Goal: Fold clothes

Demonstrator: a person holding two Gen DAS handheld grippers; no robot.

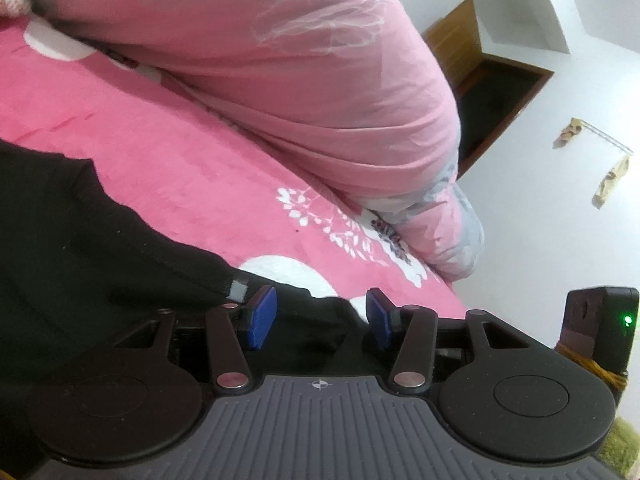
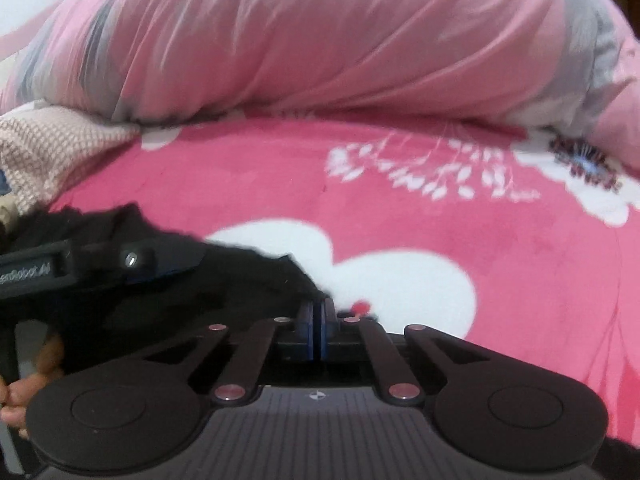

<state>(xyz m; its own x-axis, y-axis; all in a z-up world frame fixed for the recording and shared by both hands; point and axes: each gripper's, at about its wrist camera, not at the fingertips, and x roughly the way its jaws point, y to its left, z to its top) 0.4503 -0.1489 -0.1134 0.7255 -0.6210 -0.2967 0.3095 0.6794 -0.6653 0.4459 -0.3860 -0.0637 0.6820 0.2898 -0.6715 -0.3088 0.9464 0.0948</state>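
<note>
A black garment lies on the pink flowered bed sheet at the left of the left wrist view, with a small grey tag at its hem. My left gripper is open, its blue pads wide apart over the garment's edge, and black cloth lies between them. In the right wrist view the black garment tapers to a corner right at my right gripper, whose pads are pressed together on that corner. The left gripper shows at the left there, above the cloth.
A bulky pink and grey duvet is heaped along the far side of the bed. A beige knitted cloth lies at the left. A person's hand holds the left gripper's handle. A white wall and a wooden doorway lie beyond the bed's end.
</note>
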